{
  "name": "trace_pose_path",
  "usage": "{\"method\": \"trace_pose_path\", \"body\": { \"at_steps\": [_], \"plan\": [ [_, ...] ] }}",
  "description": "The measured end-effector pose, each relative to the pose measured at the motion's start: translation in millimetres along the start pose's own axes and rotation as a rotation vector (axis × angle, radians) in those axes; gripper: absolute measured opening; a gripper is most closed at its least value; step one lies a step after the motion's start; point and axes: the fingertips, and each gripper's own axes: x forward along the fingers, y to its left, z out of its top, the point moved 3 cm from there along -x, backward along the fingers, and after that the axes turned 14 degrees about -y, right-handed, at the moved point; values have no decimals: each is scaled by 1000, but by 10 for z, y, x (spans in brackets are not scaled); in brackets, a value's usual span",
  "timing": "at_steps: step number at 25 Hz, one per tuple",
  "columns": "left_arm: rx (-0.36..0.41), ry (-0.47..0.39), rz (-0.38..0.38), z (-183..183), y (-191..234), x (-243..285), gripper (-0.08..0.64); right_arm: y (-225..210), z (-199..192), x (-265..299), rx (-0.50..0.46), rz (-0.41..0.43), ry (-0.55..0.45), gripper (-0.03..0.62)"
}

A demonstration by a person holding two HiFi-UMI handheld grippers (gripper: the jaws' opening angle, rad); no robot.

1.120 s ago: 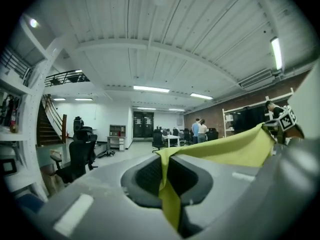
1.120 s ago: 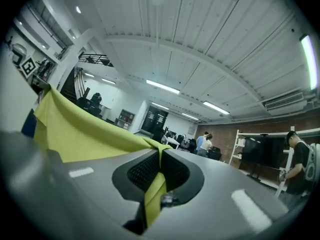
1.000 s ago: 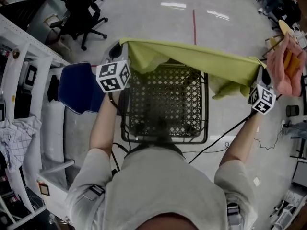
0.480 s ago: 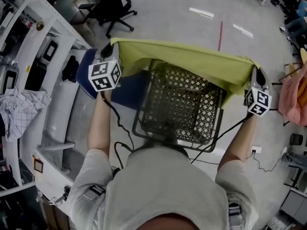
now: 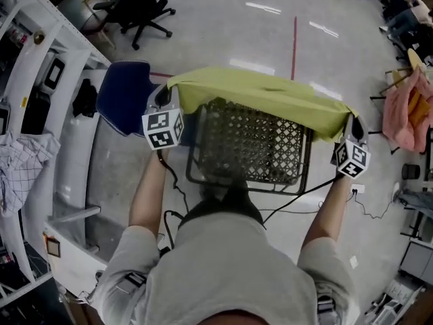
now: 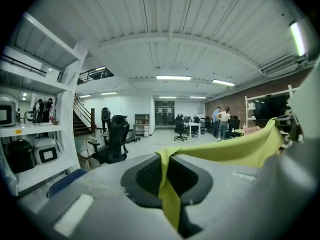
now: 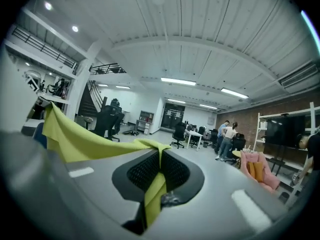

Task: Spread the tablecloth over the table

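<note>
Tablecloth (image 5: 270,100) lower over black mesh surface (image 5: 250,144)

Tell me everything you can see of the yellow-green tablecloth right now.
The tablecloth is a thin, soft-looking yellow-green fabric, plain and unpatterned. It is held in the air, stretched between two corners. The left gripper is shut on one corner and the right gripper on the other, each with a strip of cloth pinched in it. The rest sags away from the person. In the head view it hides the far side of a black lattice basket; whether it touches the basket I cannot tell.
</note>
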Motion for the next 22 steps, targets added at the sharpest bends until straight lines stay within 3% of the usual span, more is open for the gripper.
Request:
{"method": "trace_pose_path", "body": {
  "at_steps": [8,14,19,22],
  "plan": [
    [-11,82,-35,-398,-222,-443,26,18,-388,-681,25,-12,95,14],
    [0,137,-33,-599,-308,-871,26,-26,-538,-956,59,-19,88,14],
    [-18,165,31,-770,-357,-1230,26,-40,-627,-1125,93,19,81,14],
    [-25,195,63,-945,-534,-1446,26,-92,-662,-1248,65,57,83,14]
  ]
}}
